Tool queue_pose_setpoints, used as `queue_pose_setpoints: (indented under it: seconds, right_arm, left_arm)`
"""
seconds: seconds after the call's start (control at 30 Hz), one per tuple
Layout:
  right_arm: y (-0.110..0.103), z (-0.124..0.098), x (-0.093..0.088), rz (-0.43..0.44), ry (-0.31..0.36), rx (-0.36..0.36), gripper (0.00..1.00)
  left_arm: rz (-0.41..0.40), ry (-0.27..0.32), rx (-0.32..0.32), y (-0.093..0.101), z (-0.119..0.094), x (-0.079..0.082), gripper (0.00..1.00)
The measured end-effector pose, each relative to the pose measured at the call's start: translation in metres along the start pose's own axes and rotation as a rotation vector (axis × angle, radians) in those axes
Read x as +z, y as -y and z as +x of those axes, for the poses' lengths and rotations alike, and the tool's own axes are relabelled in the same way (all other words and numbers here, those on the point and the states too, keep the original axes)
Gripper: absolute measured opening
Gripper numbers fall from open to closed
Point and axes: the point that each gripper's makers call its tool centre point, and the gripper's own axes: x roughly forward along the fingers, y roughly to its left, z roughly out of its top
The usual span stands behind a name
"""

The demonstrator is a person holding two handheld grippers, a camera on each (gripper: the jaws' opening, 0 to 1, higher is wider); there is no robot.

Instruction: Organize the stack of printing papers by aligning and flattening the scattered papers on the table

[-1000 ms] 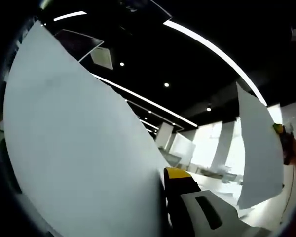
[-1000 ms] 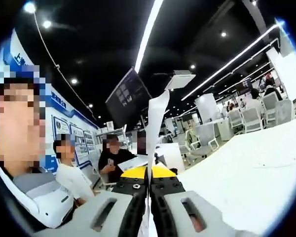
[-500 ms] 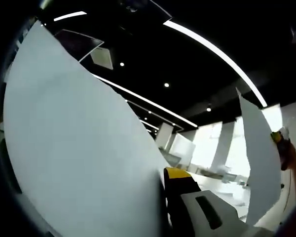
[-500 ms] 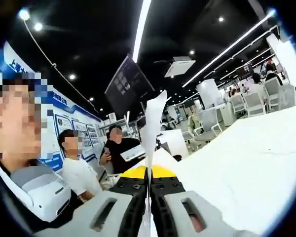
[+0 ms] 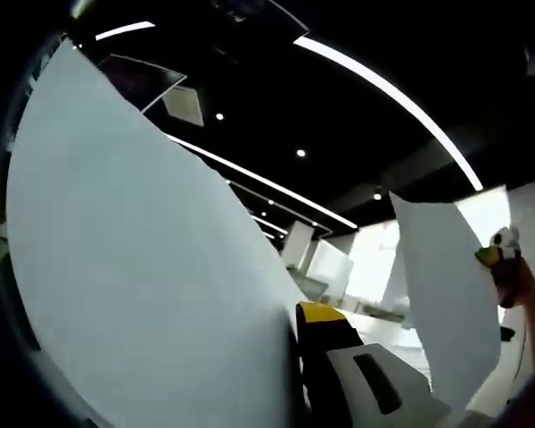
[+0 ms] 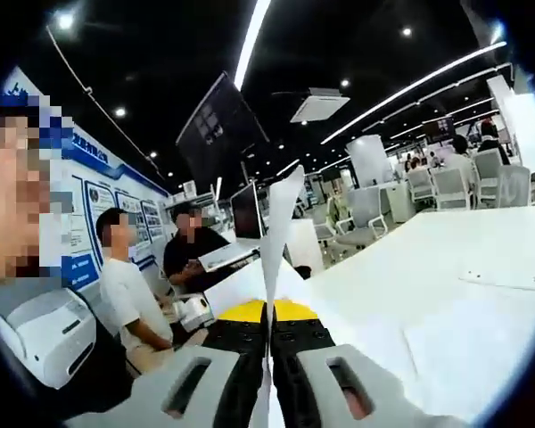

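A large white sheet of paper (image 5: 143, 267) stands upright across the left of the left gripper view. My left gripper (image 5: 296, 314) is shut on its lower edge, and the sheet hides the left jaw. Further right a second white sheet (image 5: 441, 294) hangs in the air, pinched by my right gripper (image 5: 497, 257) with a hand behind it. In the right gripper view that sheet (image 6: 278, 223) rises edge-on from between the jaws of my right gripper (image 6: 268, 312), which is shut on it. More sheets (image 6: 504, 278) lie flat on the white table (image 6: 401, 267).
Two people sit at a desk with a laptop (image 6: 223, 254) to the left of the table. A person wearing a headset (image 6: 36, 330) is close at the far left. White chairs (image 6: 446, 187) stand beyond the table's far end.
In the left gripper view the right-hand sheet has swung left and now shows a broader face. The right gripper view has tilted down a little, so more of the table shows.
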Motion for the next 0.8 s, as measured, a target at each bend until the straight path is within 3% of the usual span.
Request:
queue_pose_setpoints:
  seconds: [0.2, 0.57, 0.8]
  right_arm:
    - [0.01, 0.011, -0.006, -0.044, -0.047, -0.029, 0.0]
    - [0.025, 0.019, -0.018, -0.047, -0.094, -0.056, 0.0]
    - [0.019, 0.029, -0.019, -0.075, -0.116, -0.03, 0.0]
  left_arm:
    - [-0.004, 0.003, -0.001, 0.0, 0.0, 0.001, 0.11]
    - [-0.004, 0.004, -0.004, 0.0, 0.0, 0.0, 0.11]
    - [0.032, -0.015, -0.007, 0.002, 0.002, -0.003, 0.12]
